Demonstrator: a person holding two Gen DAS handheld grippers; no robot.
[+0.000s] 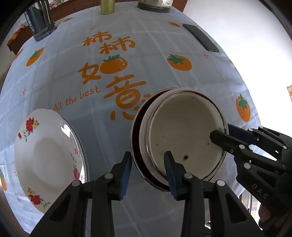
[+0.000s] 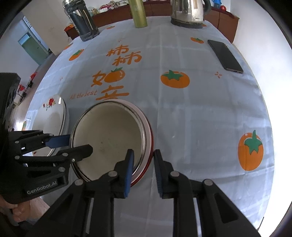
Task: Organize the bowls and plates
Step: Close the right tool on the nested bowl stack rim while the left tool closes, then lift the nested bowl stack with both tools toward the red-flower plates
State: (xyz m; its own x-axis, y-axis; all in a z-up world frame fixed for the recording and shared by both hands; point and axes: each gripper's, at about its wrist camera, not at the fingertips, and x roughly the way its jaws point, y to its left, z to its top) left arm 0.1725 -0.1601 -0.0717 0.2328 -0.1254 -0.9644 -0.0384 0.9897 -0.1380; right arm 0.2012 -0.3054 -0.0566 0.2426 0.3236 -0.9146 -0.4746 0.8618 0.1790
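Note:
A stack of bowls (image 1: 182,134) sits on the tablecloth: a cream-insided metal-rimmed bowl (image 2: 109,134) nested in a pink one and a dark red one. My left gripper (image 1: 147,175) straddles the stack's near-left rim, jaws apart, one finger inside, one outside. My right gripper (image 2: 143,169) straddles the near-right rim the same way, jaws apart. Each gripper shows in the other's view, the right one (image 1: 221,134) and the left one (image 2: 78,145). A white plate with red flowers (image 1: 49,155) lies left of the stack, also in the right wrist view (image 2: 53,124).
A black phone (image 2: 225,56) lies at the far right edge of the table (image 2: 200,118). A steel kettle (image 2: 188,12), a green bottle (image 2: 138,14) and a dark glass jar (image 2: 80,21) stand along the far edge. A wooden cabinet stands behind the table.

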